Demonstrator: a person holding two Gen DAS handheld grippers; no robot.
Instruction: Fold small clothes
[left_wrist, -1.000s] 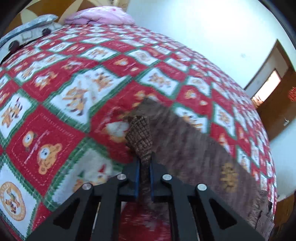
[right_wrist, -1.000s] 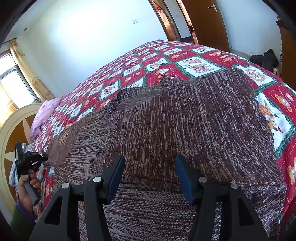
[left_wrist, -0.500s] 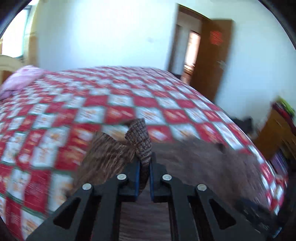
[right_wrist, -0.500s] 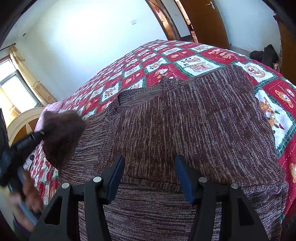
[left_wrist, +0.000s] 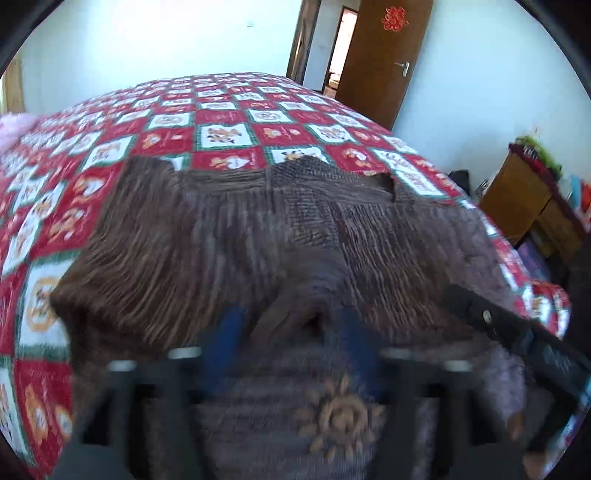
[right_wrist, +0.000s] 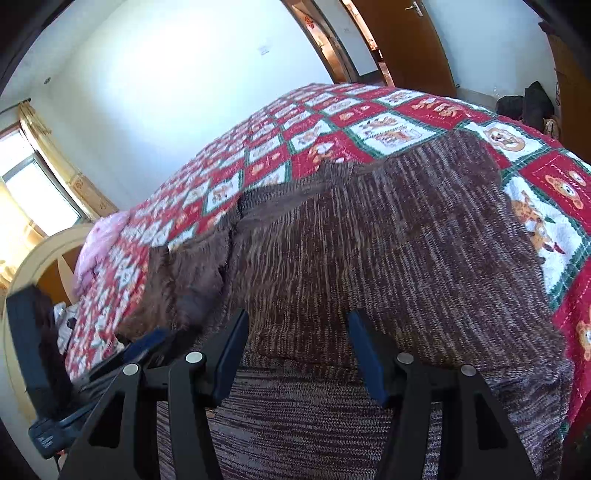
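- Brown knitted sweater (right_wrist: 388, 258) lay spread on the red-and-white checked quilt (left_wrist: 221, 122) covering the bed; one sleeve (left_wrist: 155, 254) was folded inward over the body.
- Left gripper (left_wrist: 291, 339): jaws opening, blue pads blurred; a bunched sleeve cuff (left_wrist: 310, 317) sat between them, pads not pressing on it.
- An orange sun-shaped motif (left_wrist: 340, 413) showed on the knit just below the left gripper.
- Right gripper (right_wrist: 297, 358): jaws apart, hovering over the sweater's lower part; nothing visibly clamped.
- Left gripper's body was visible at the left edge of the right wrist view.
- Pink pillow (right_wrist: 99, 243) lay at the head of the bed, well apart from the sweater.
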